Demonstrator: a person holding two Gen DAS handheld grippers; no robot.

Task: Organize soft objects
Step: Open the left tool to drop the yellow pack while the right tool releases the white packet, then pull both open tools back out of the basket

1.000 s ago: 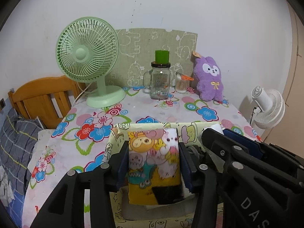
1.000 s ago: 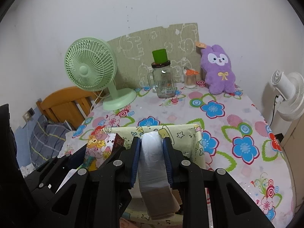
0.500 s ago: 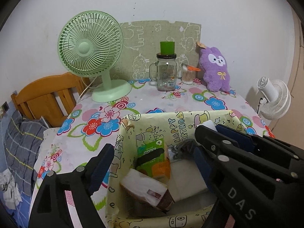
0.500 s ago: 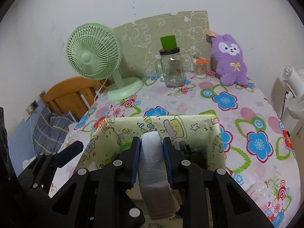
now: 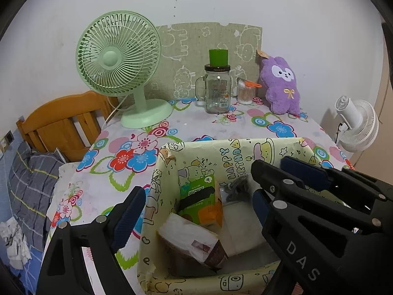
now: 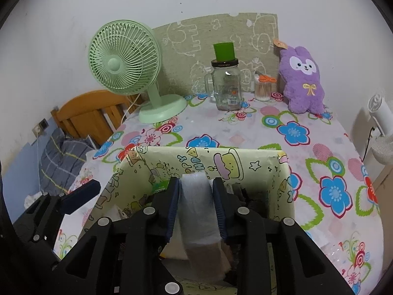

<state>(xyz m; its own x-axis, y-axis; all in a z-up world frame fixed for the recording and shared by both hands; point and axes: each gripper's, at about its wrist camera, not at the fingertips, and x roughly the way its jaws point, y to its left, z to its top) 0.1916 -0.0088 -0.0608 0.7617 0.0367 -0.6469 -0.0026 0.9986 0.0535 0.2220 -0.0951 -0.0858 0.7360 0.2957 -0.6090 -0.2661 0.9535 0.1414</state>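
Note:
A pale yellow cartoon-print box stands on the flowered table; it also shows in the right wrist view. Inside lie a green and orange tissue pack and a white and brown pack. My left gripper is open and empty, its fingers spread above the box. My right gripper is shut on a white and brown soft pack, held over the box's inside. The right gripper's body shows in the left wrist view at the box's right side.
At the back of the table stand a green fan, a glass jar with a green cup on it, a cotton swab pot and a purple plush. A wooden chair and bedding are left; a white fan is right.
My left gripper has opened and let go of the colourful cartoon pack, and moved forward over the box. My right gripper, still holding its pack, has moved over the box.

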